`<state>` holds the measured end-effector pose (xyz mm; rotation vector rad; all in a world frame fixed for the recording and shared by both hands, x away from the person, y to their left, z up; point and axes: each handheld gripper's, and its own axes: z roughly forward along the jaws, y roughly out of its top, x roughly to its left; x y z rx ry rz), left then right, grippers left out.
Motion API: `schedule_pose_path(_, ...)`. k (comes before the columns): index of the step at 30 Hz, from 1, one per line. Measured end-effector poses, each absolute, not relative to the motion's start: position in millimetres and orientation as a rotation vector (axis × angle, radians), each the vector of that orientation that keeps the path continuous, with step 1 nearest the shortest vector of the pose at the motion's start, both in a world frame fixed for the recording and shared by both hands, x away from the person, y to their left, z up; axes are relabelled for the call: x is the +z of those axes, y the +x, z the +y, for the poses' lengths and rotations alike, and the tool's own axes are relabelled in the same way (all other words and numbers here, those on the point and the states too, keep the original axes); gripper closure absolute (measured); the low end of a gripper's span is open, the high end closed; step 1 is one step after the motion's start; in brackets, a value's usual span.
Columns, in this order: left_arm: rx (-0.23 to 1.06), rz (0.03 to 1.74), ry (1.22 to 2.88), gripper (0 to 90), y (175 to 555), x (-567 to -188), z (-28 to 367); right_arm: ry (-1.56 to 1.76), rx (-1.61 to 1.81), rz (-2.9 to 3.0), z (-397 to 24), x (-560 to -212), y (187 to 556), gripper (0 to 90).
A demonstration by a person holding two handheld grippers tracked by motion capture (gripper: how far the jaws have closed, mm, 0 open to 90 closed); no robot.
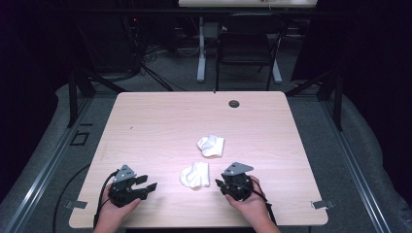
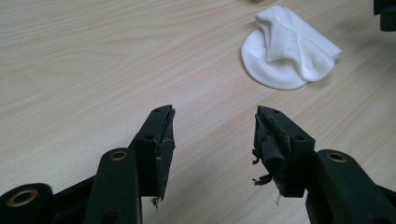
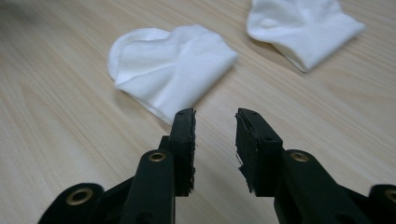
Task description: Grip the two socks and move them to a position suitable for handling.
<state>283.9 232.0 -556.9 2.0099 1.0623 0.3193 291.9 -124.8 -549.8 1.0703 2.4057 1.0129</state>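
Work in hand: two small white folded cloth socks are lying on the light wooden desk (image 1: 145,121), and both claws are waiting near them.
Nearer sock: the nearer white folded sock (image 1: 195,175) is resting toward the desk's near edge, between the two claws, closer to the right one; in the right gripper view it (image 3: 170,70) is lying just ahead of the jaws.
Farther sock: the second white folded sock (image 1: 211,145) is sitting just beyond the first, toward the desk's middle, apart from it.
Left claw: the left claw (image 1: 148,184) is hovering by the near left corner with its jaws standing wide apart and nothing between them (image 2: 212,135).
Right claw: the right claw (image 1: 218,184) is pointing at the nearer sock, its jaws parted with only bare desk in the gap (image 3: 215,135); it is not touching the cloth.
Progress: both socks are looking already folded and set down, so the folding seems done; what is remaining, as I am judging it, is perhaps stacking or pairing them, or simply pulling the hands away.
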Motion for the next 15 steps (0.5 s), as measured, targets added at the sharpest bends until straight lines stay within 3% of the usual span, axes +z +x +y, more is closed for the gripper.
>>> schedule_pose_path(15,0.340,1.005,2.026,50.9,286,-558,219,1.033,0.991,2.472,-81,-560,316,76.4)
